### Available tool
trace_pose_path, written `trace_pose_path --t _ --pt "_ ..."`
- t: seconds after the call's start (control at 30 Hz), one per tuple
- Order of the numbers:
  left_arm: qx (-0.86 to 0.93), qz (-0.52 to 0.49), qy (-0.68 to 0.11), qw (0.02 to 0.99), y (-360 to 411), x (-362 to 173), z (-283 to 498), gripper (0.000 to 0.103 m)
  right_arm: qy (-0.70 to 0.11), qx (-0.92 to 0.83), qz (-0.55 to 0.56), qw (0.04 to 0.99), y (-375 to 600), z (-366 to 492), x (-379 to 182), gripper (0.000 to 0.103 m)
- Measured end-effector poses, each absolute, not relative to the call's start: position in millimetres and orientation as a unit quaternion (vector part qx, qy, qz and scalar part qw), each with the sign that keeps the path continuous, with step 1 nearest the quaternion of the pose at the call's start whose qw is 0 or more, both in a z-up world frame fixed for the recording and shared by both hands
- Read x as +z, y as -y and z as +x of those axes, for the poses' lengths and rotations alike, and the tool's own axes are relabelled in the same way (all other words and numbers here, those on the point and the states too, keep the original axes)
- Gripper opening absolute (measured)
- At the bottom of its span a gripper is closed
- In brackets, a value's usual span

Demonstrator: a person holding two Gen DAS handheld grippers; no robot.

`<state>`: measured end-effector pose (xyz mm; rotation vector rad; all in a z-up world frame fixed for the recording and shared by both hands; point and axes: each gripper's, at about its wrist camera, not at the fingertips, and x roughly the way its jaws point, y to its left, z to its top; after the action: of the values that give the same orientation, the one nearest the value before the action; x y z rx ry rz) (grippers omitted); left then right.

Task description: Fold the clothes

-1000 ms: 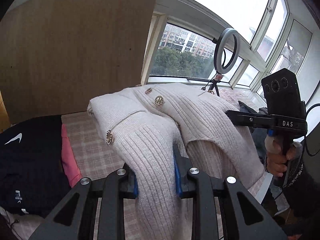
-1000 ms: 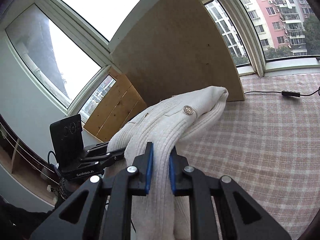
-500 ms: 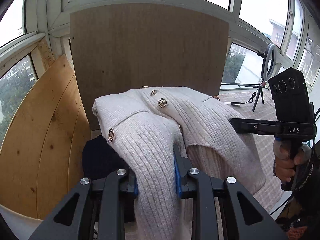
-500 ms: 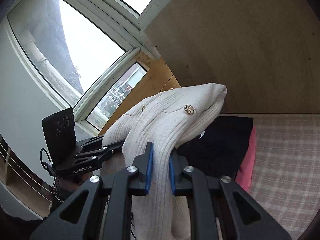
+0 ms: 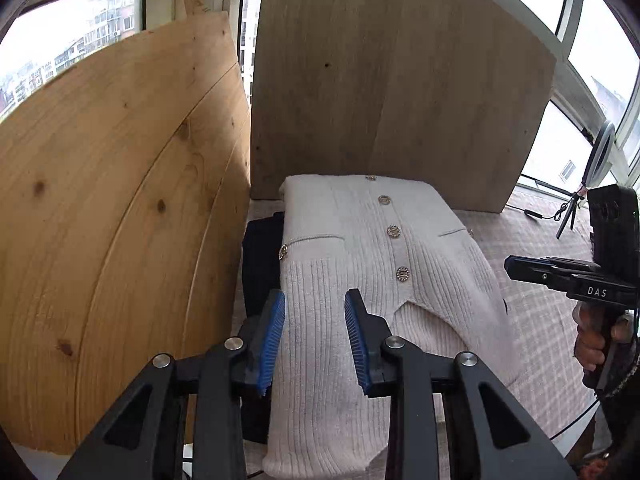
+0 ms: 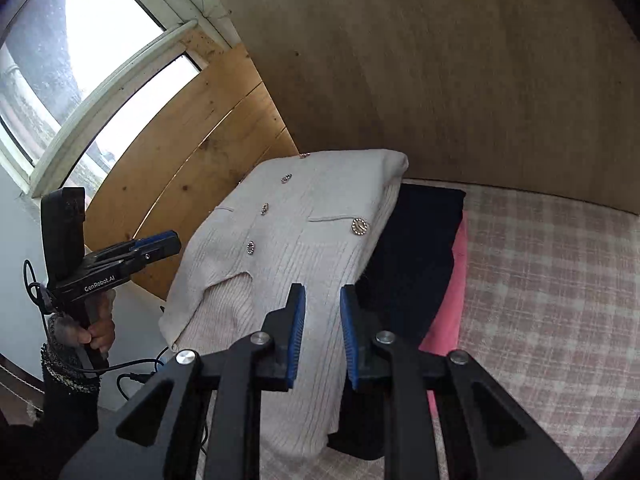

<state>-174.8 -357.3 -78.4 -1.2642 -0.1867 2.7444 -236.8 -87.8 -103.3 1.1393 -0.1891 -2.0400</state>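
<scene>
A folded cream ribbed cardigan (image 5: pixel 360 248) with gold buttons lies on top of a stack of dark clothes (image 5: pixel 260 256) in the corner by the boards. It also shows in the right wrist view (image 6: pixel 304 216), over a dark garment (image 6: pixel 420 248) and a pink one (image 6: pixel 456 296). My left gripper (image 5: pixel 315 336) is open, its blue pads on either side of the cardigan's near hem. My right gripper (image 6: pixel 322 332) is open, its pads apart astride the hem's right part. Each gripper shows from the side in the other's view: the right one (image 5: pixel 560 276) and the left one (image 6: pixel 132 252).
A grey-brown board (image 5: pixel 400 92) stands behind the stack and a pine board (image 5: pixel 120 208) leans at its left. The checked cloth surface (image 6: pixel 552 300) spreads to the right. A ring light on a tripod (image 5: pixel 596 160) stands by the window. Cables (image 6: pixel 140 376) hang below the edge.
Both grippers carried the cardigan left to the corner, lowered it onto the dark stack, and opened, letting go of it. It now lies flat.
</scene>
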Motion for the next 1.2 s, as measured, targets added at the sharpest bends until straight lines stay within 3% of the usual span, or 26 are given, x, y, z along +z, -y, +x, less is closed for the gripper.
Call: trace_pose_path --t 0.13,0.27,0.33,0.47,0.5,0.57,0.63,0.67,0.8,1.0,1.2 --pt "0.907 -0.412 0.040 0.078 343 -79 -180 0.029 0.037 -0.805 0.424 0.413 115 -239 -85 0.019" --pt "0.873 -0.474 0.061 0.095 333 -134 -192 0.028 0.000 -0.785 0.468 0.406 141 -235 -124 0.019" --pt "0.872 -0.478 0.065 0.085 328 -136 -185 0.028 -0.017 -0.776 0.494 0.393 147 -232 -154 0.019" --pt "0.873 -0.478 0.073 0.060 320 -131 -169 0.033 -0.003 -0.777 0.500 0.383 144 -232 -153 0.019" --pt "0.873 -0.478 0.074 0.054 318 -130 -165 0.040 0.002 -0.778 0.501 0.380 143 -232 -151 0.019" --pt "0.874 -0.478 0.078 0.042 314 -127 -156 0.054 0.008 -0.782 0.500 0.372 136 -227 -138 0.028" --pt "0.874 -0.478 0.082 0.029 310 -124 -148 0.056 0.000 -0.796 0.490 0.356 125 -213 -124 0.053" --pt "0.877 -0.474 0.078 0.021 306 -121 -138 0.059 -0.002 -0.804 0.482 0.348 118 -203 -120 0.056" --pt "0.883 -0.463 0.079 -0.001 287 -113 -96 0.072 0.004 -0.824 0.477 0.305 88 -166 -112 0.059" --pt "0.884 -0.462 0.071 -0.013 257 -114 -48 0.074 -0.025 -0.834 0.506 0.216 56 -114 -125 0.059" --pt "0.872 -0.476 0.113 -0.035 248 -113 -25 0.075 -0.027 -0.852 0.489 0.186 27 -68 -113 0.059"
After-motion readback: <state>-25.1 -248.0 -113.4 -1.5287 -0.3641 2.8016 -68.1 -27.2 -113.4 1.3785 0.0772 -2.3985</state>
